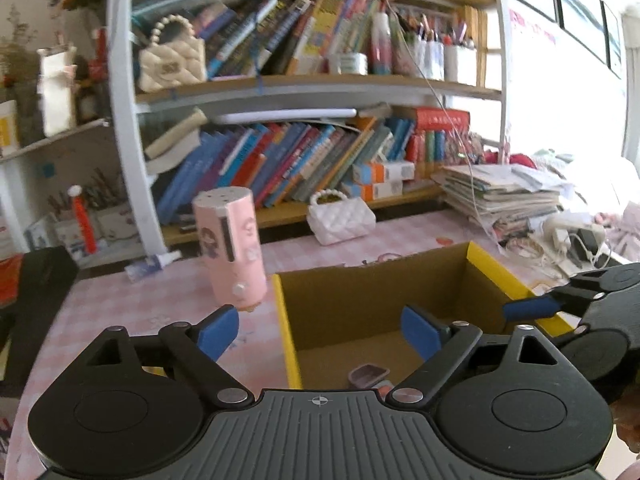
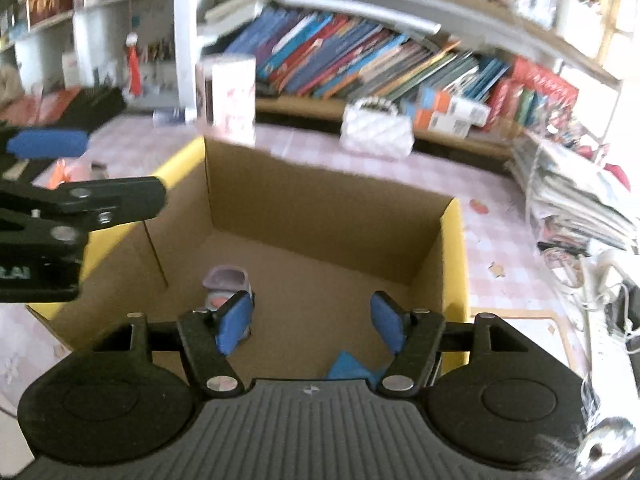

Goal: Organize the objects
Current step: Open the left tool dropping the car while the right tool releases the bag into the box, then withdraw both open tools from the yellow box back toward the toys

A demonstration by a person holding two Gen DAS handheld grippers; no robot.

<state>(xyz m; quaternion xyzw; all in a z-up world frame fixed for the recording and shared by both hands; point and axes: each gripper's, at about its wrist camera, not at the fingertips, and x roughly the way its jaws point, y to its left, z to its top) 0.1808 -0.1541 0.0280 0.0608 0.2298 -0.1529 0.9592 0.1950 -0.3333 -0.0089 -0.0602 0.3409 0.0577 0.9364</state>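
An open cardboard box with yellow rims (image 1: 286,328) (image 2: 454,256) stands on the pink checked table. A small mauve container (image 1: 368,374) (image 2: 228,280) lies on its floor, with a blue flat piece (image 2: 348,366) near the front wall. My left gripper (image 1: 320,330) is open and empty, straddling the box's left wall. My right gripper (image 2: 310,324) is open and empty above the box interior. A pink cylindrical device (image 1: 232,252) (image 2: 232,96) stands behind the box's left corner. A white quilted purse (image 1: 342,220) (image 2: 378,130) sits beyond the box.
A bookshelf full of leaning books (image 1: 300,160) (image 2: 360,60) runs along the back. A paper stack (image 1: 504,196) (image 2: 576,200) and cables with chargers (image 1: 576,240) lie to the right. A black object (image 1: 28,300) sits at the table's left.
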